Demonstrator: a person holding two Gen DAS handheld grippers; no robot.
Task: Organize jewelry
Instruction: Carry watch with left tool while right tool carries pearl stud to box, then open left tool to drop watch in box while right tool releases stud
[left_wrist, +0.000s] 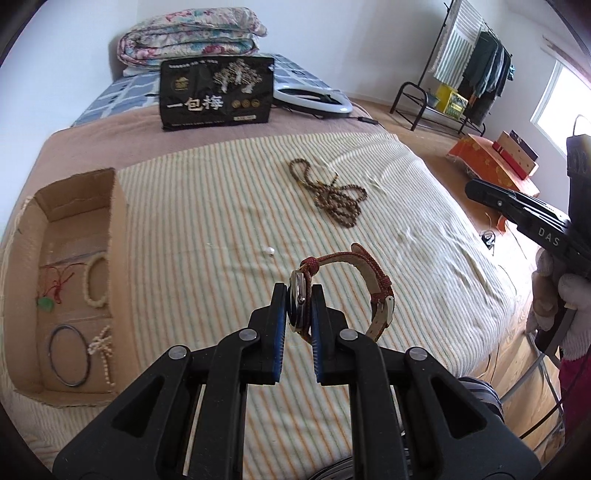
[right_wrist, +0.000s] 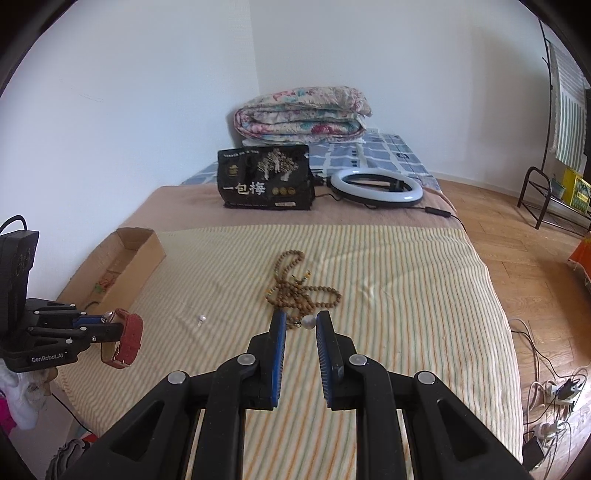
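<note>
Black gripper arms fill the bottom of both views. At lower centre of the left view, the left gripper (left_wrist: 299, 299) is clamped on the metal case of a wristwatch (left_wrist: 341, 291); its red strap loops free, soft and floppy, so the rigid case is judged the better hold. At centre of the right view, the right gripper (right_wrist: 301, 321) is pinched narrowly on a pearl earring (right_wrist: 308, 322), judged tiny, light, slippery. A cardboard box (left_wrist: 122, 236) of bracelets lies at left; a bead necklace (left_wrist: 332, 195) is seen mid-bed.
</note>
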